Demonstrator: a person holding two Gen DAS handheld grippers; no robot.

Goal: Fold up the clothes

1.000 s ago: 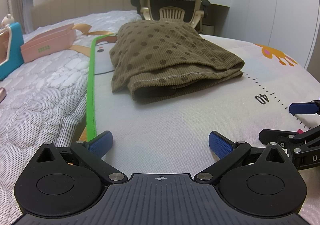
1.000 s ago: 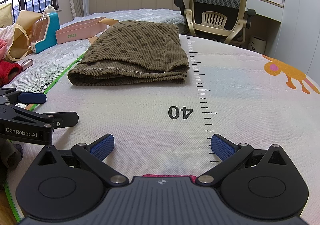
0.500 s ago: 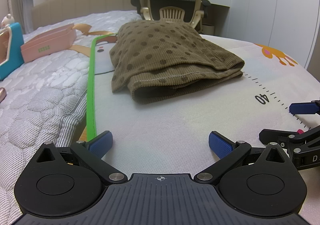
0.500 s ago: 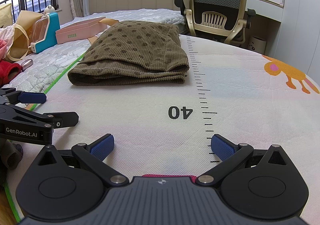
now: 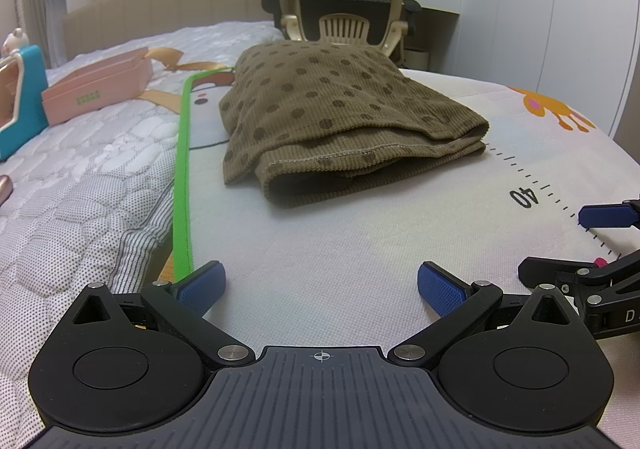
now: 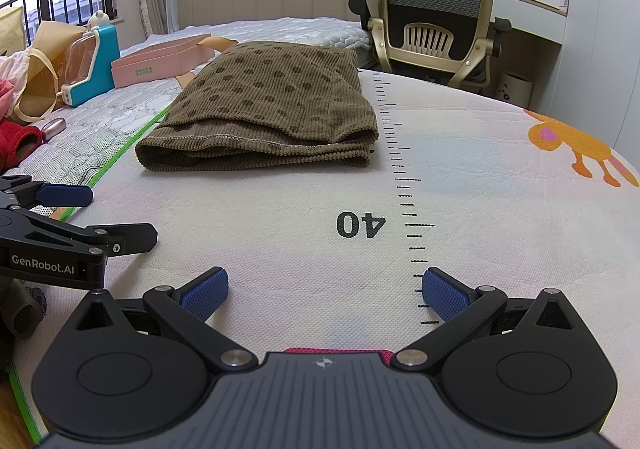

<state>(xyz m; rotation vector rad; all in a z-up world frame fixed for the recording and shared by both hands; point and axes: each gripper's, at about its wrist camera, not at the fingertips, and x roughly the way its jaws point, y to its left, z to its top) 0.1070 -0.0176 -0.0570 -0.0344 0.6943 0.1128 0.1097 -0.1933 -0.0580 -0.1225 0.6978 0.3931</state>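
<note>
Left gripper (image 5: 320,283) and right gripper (image 6: 324,289) sit low on the mat (image 6: 480,169), jaws wide apart, holding nothing. The garment (image 6: 272,109) lies folded at 12 o'clock, well apart. The fold looks finished; next likely calls for fetching another piece.

One folded garment, two grippers
Near the brown dotted garment (image 6: 264,109): one pink box (image 6: 160,63), one office chair (image 6: 430,17).

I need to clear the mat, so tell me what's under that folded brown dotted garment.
The folded garment lies on the white play mat, beside its printed ruler marks. Whatever mat print lies beneath is covered.
</note>
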